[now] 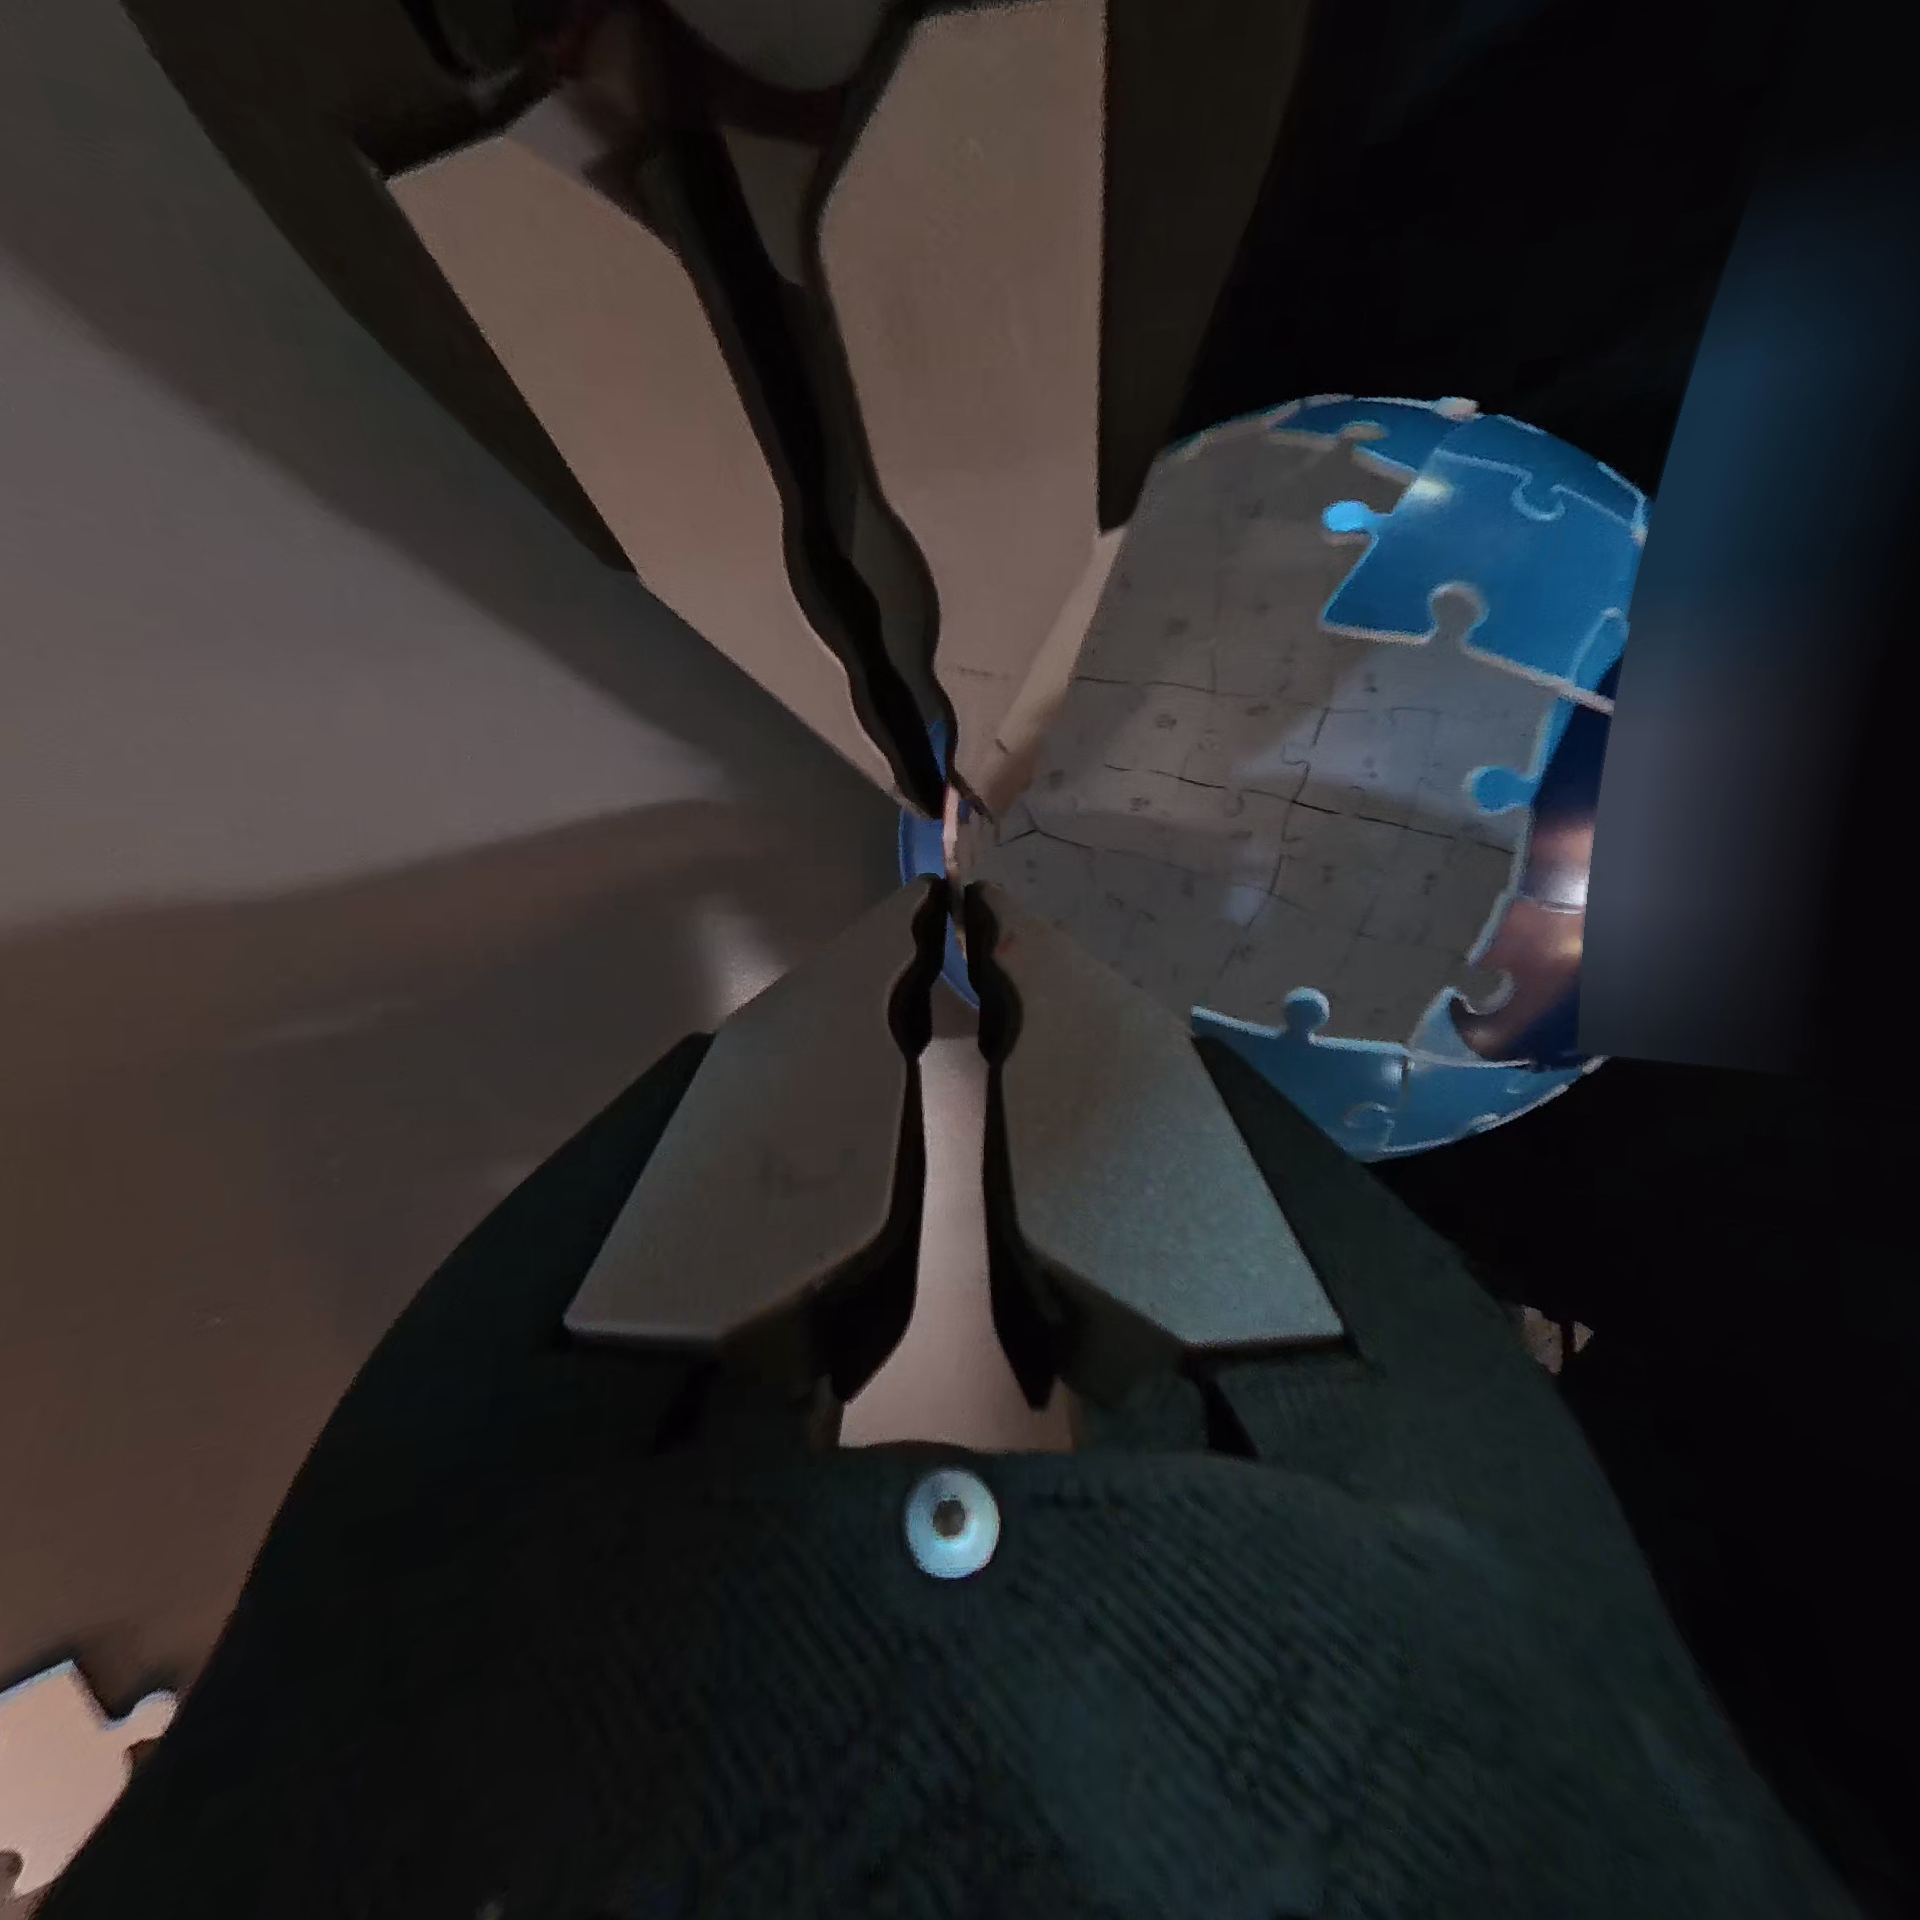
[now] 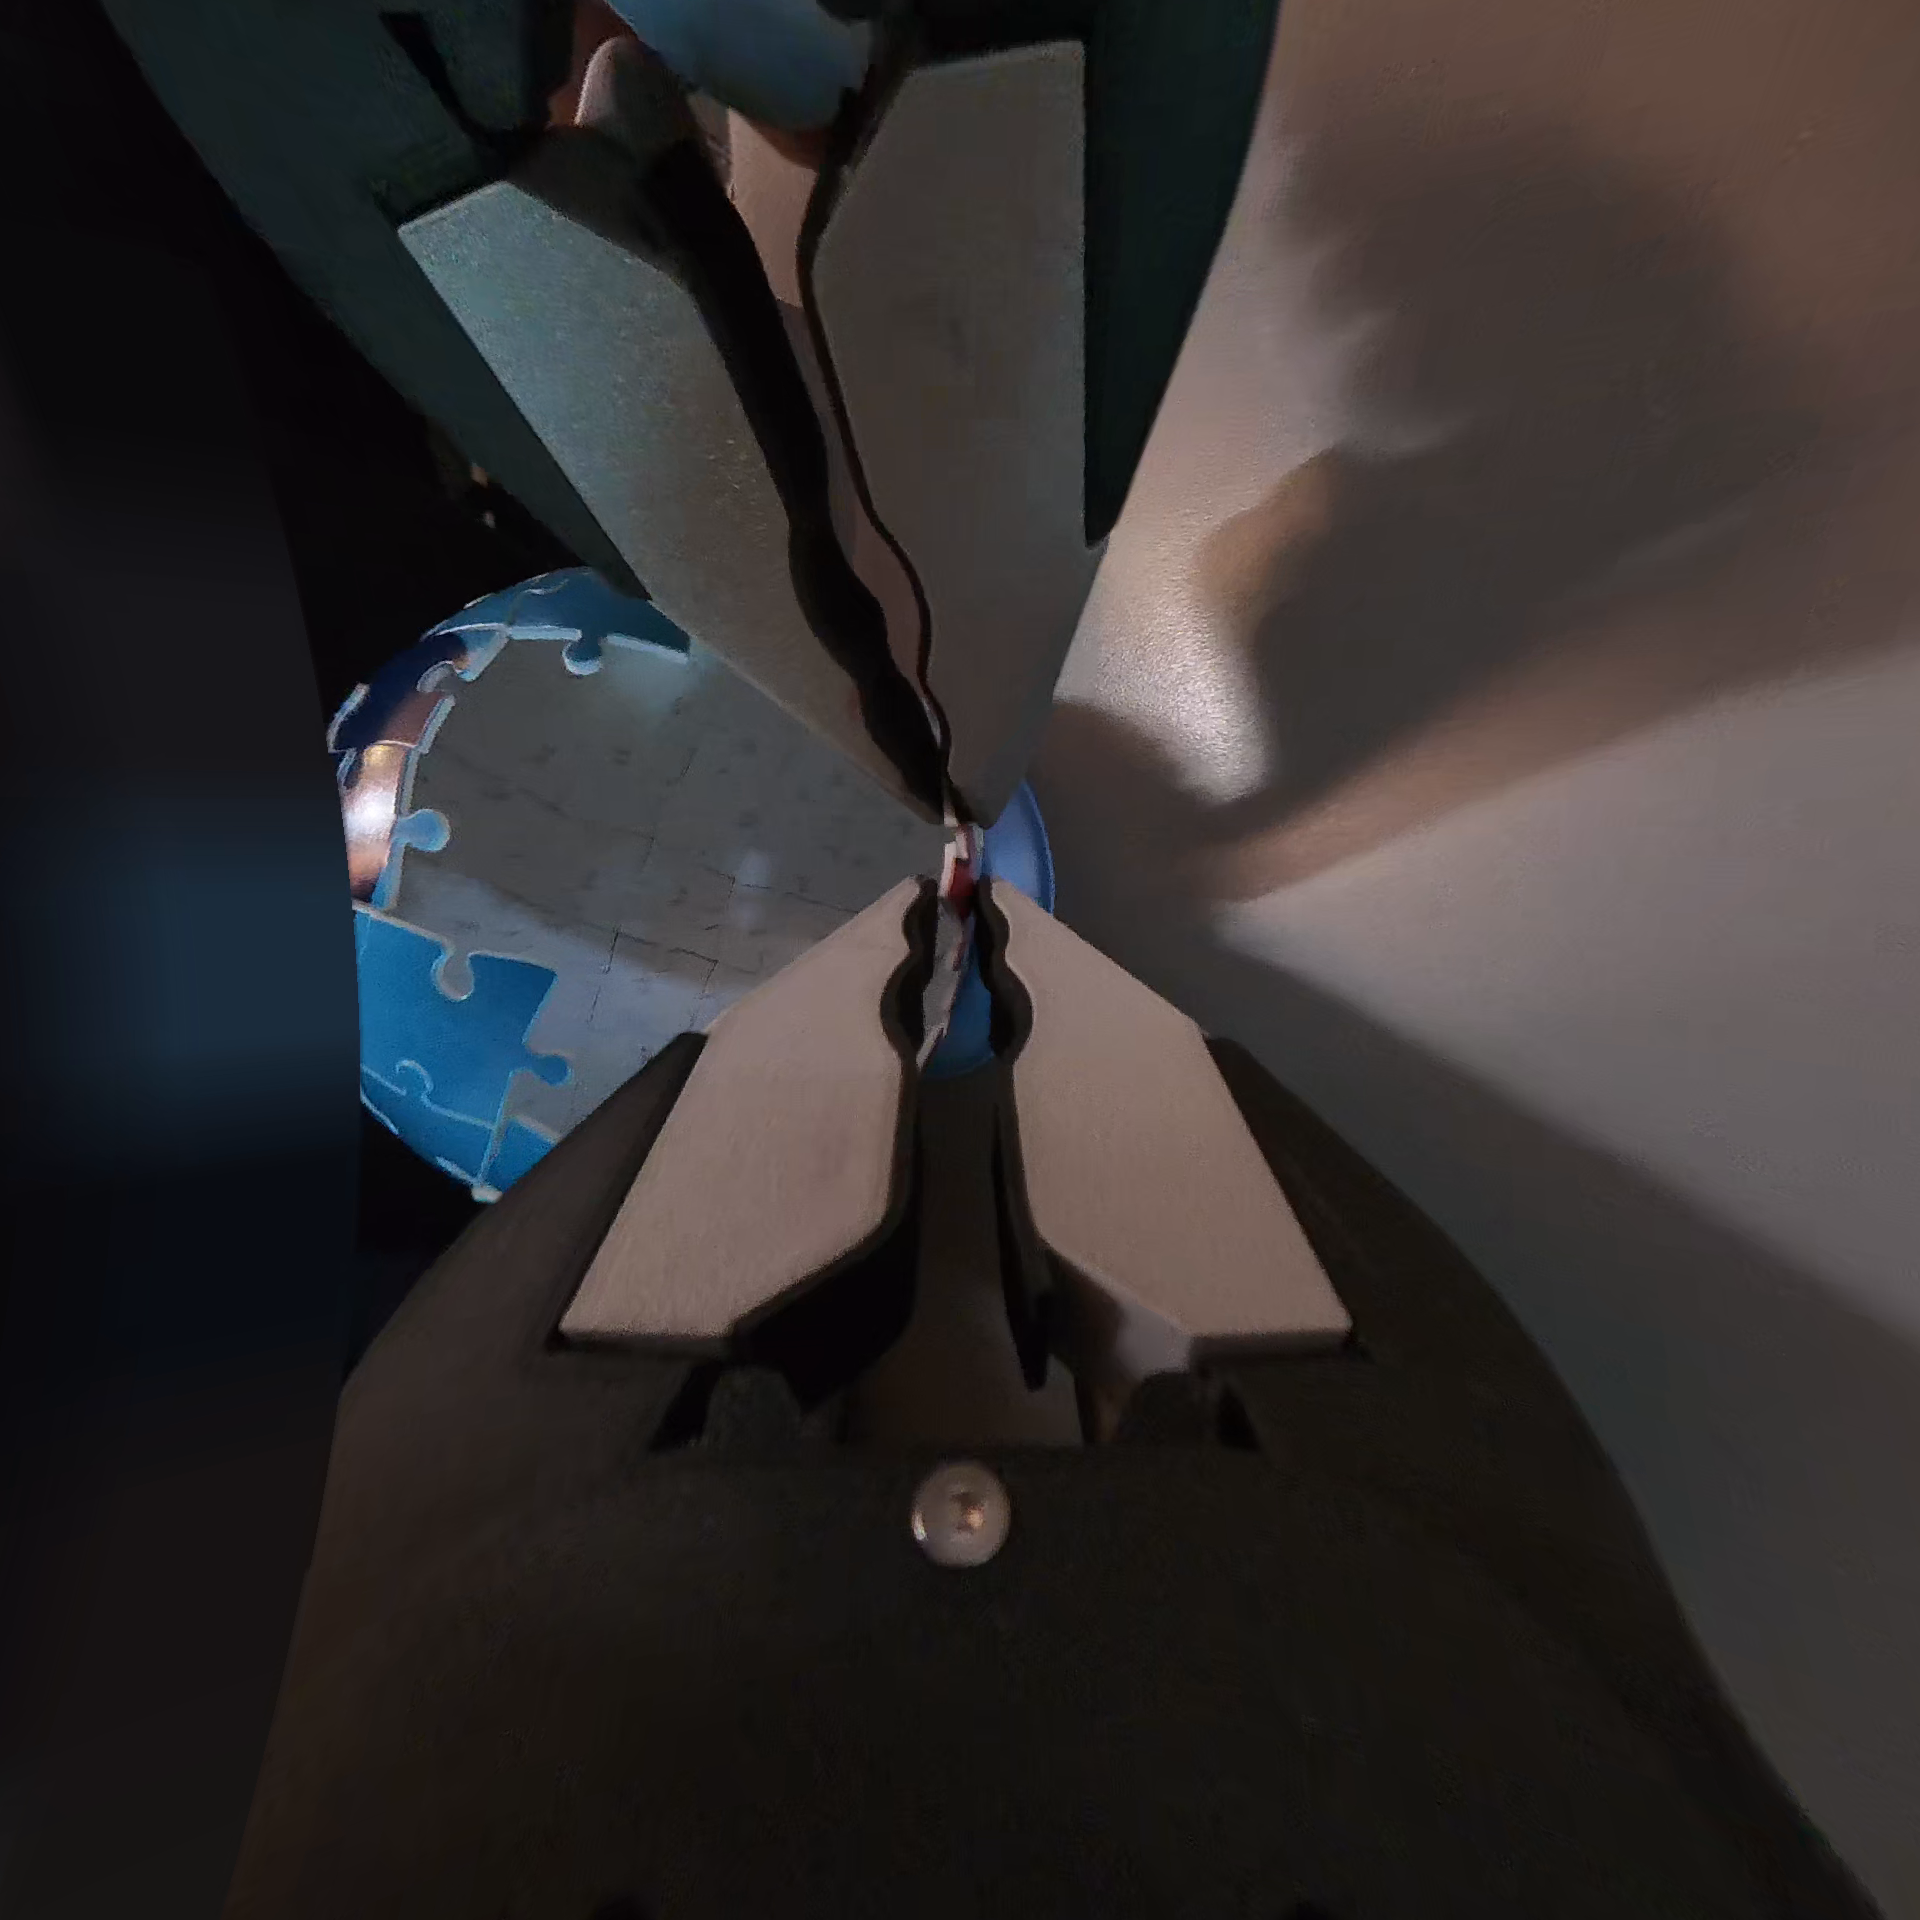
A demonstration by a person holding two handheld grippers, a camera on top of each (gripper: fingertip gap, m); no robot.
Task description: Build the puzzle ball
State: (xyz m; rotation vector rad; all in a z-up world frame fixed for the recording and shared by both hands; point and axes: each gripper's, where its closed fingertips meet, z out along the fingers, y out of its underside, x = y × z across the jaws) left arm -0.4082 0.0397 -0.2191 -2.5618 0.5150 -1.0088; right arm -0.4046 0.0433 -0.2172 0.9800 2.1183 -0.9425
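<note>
Presently, items listed left to right across the two wrist views.

1. Loose piece (image 1: 62, 1756): pale, tabbed, at the lower-left corner of the left wrist view, on the tan table (image 1: 312, 1039). Apparently unused stock, well apart from the work.

2. Left gripper (image 1: 948, 894): jaws nearly together, pinching the edge of the ball. A thin sliver of rim shows between the tips. Judged a steadying hold, so the shell does not roll or flex.

3. Ball (image 1: 1299, 790): part-built hollow sphere, held off the table to the right of the left gripper. Its grey inner face is turned to the camera, seams visible; blue outer pieces wrap the far side. Gaps along the right edge show several pieces still missing, so the build looks well along but unfinished.

4. Right gripper (image 2: 961, 899): jaws likewise almost closed, on a thin edge with red and white print, at the ball's (image 2: 644, 831) rim. Whether this is a separate piece being pressed in or part of the rim itself cannot be told.

5. Both grippers meet tip to tip at one spot on the rim. Judged purpose: one braces while the other seats or squeezes a joint.
</note>
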